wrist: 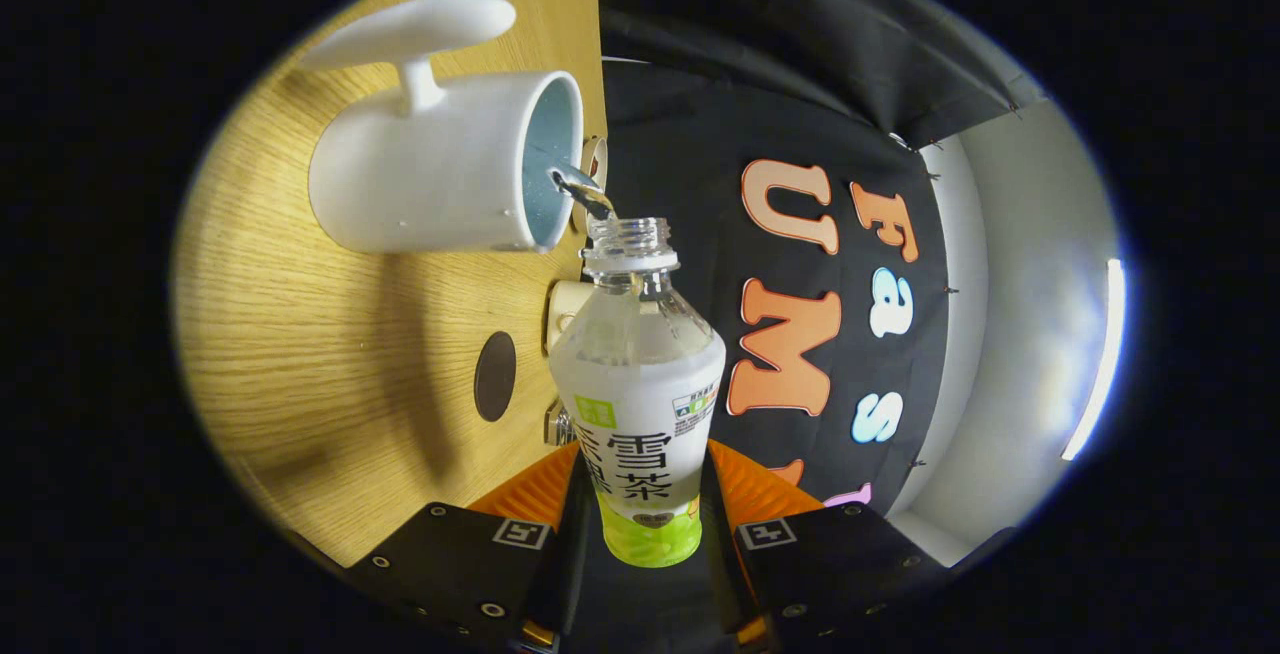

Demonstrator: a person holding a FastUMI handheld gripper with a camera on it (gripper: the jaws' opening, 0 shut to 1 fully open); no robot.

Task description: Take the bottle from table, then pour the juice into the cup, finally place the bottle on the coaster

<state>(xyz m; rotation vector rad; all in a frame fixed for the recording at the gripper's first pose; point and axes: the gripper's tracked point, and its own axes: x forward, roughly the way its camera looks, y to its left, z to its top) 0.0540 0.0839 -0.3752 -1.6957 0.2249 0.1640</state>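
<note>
Gripper (645,524): both fingers (545,494) press on the lower body of the bottle (640,404), one on each side, so the bottle is pinched between them at its labelled part. The view is rolled a quarter turn, so the table (330,354) stands as a wall on one side and the booth's black cloth on the other.

Bottle: uncapped, clear at the shoulder and neck, with a white label and a green band at its base. It is tipped on its side relative to the table, its threaded mouth (630,234) pointing away from the fingers toward the cup (440,179).

Stream (582,189): a thin run of liquid leaves the mouth and passes over the rim into the cup.

Cup: white, with a bluish inside and a handle (415,39) on the side away from the bottle. It stands on the table just beyond the mouth; bottle and cup do not touch.

Coaster (495,376): a dark round disc lying flat on the table, beside the bottle's body and nearer the fingers than the cup, with nothing on it.

Small pale objects lie at the table's far edge, behind the bottle; what they are cannot be told.
</note>
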